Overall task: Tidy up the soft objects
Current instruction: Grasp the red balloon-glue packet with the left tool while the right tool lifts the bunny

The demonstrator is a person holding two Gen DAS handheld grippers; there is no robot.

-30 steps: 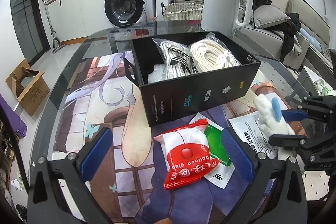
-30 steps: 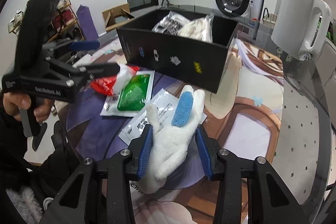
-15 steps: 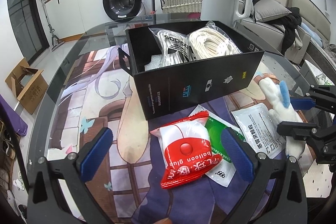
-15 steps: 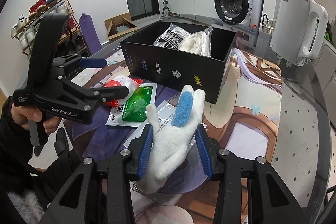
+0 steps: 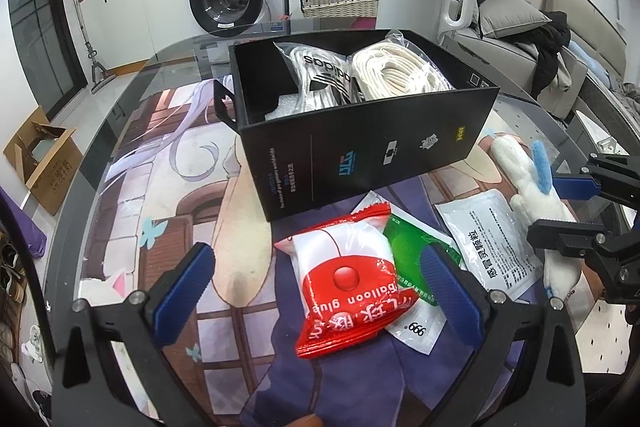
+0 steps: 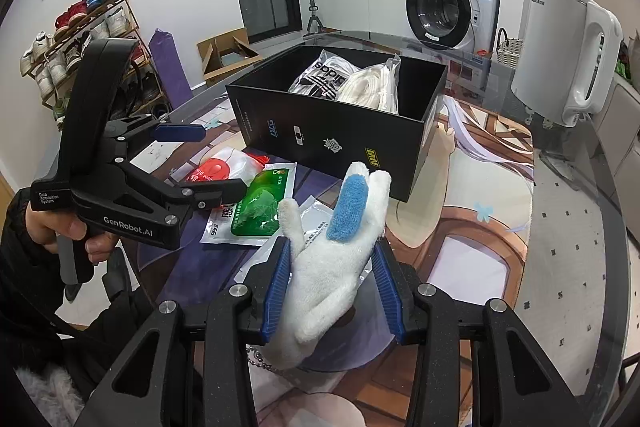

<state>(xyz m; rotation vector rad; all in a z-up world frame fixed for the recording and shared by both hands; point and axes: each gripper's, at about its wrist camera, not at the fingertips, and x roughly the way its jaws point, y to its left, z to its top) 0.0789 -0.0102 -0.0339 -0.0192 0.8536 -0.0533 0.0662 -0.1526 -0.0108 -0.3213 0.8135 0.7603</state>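
On the desk [image 5: 132,163]: black box [image 5: 360,155] is sitting mid-desk, already holding two bagged bundles.
Toy: white plush [image 6: 332,259] with a blue strip is hanging in the air near the box's front corner, not in it yet.
Right gripper [image 6: 332,279]: fingers are clamping the plush around its middle.
Left gripper [image 5: 316,291]: fingers are standing wide apart, hovering over the red pack [image 5: 348,279], touching nothing.
Handling: plush is looking light and squashy, so I'm guessing a mid-body pinch holds best; limbs will flop.
Packs: looking slick and crinkly; I'd grab the puffy middle.
Hard to see: plush's lower end is getting cut off behind the fingers; box floor is mostly hidden.
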